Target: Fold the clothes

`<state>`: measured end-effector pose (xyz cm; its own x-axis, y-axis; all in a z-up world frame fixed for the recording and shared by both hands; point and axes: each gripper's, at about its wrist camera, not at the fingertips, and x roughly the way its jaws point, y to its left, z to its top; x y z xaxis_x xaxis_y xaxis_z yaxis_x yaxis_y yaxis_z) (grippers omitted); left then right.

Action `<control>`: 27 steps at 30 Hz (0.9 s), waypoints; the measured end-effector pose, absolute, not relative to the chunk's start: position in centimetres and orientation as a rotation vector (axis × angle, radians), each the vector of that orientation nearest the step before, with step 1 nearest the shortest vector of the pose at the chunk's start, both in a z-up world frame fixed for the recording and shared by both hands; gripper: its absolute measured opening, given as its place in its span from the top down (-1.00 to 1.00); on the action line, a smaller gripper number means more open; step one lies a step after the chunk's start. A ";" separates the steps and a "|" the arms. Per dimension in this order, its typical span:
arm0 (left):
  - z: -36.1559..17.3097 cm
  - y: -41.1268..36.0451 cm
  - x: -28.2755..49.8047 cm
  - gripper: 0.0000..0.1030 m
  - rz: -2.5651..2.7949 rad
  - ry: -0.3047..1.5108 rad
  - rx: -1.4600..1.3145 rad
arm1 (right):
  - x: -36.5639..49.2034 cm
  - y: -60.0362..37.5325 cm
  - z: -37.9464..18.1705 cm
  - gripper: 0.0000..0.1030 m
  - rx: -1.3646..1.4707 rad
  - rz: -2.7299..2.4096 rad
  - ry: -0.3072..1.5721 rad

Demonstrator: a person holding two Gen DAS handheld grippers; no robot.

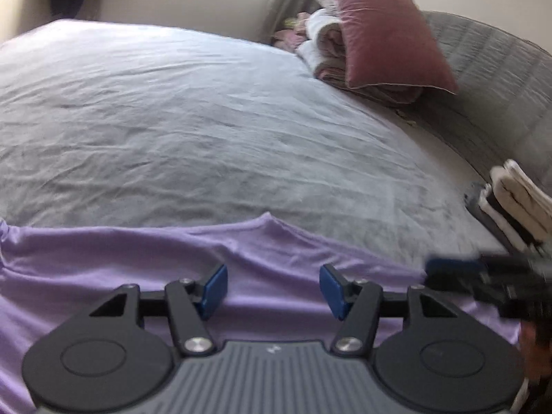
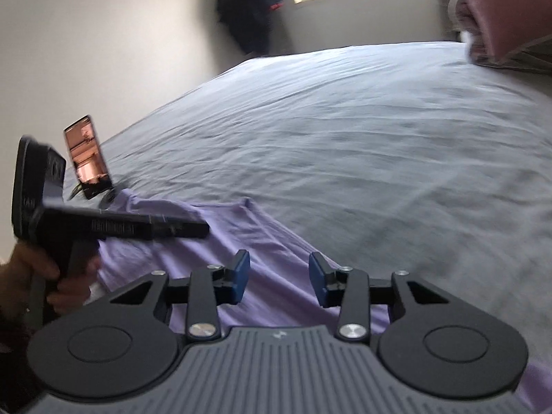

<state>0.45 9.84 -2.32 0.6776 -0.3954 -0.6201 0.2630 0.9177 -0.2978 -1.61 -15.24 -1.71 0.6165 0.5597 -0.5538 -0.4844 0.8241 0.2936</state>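
Purple shirt (image 1: pixel 103 269) lies rumpled at the near edge of the bed (image 1: pixel 207 120), left gripper (image 1: pixel 273 288) and right gripper (image 2: pixel 278 277) both wide, empty above it; likely light, limp, slippery, best pinched at hem corners.

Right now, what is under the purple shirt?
The purple shirt lies spread on the grey bedsheet, which shows all around its far edge. Whatever else might sit beneath the shirt is covered. Both grippers, left and right, are above it, open.
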 end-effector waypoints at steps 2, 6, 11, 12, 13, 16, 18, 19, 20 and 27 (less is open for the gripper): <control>-2.6 10.6 -0.3 -0.16 -0.391 0.731 -0.190 | -0.2 -13.6 -1.5 0.18 0.105 0.635 0.691; -2.6 12.5 -1.6 -0.16 -0.408 0.729 -0.211 | 2.6 -10.9 -1.8 0.18 0.073 0.667 0.712; -2.4 13.9 -3.1 -0.16 -0.398 0.745 -0.200 | 5.2 -9.2 -2.7 0.18 0.084 0.689 0.757; -2.4 14.2 -3.4 -0.15 -0.396 0.748 -0.204 | 5.5 -8.8 -2.9 0.21 0.080 0.689 0.769; -2.4 14.5 -3.6 -0.15 -0.396 0.750 -0.209 | 5.9 -8.5 -3.0 0.27 0.077 0.689 0.782; -2.4 15.1 -3.9 -0.15 -0.395 0.759 -0.223 | 7.0 -7.5 -3.4 0.49 0.065 0.690 0.818; -2.5 15.3 -3.9 -0.15 -0.395 0.770 -0.223 | 7.4 -6.9 -3.6 0.49 0.054 0.687 0.828; -2.6 15.4 -3.9 -0.15 -0.395 0.775 -0.223 | 7.7 -6.7 -3.7 0.49 0.049 0.685 0.834; -2.6 15.5 -3.9 -0.15 -0.395 0.779 -0.226 | 7.9 -6.4 -3.8 0.49 0.044 0.685 0.840; -2.5 16.0 -3.3 -0.15 -0.392 0.820 -0.274 | 8.4 -5.8 -3.7 0.92 0.054 0.682 0.839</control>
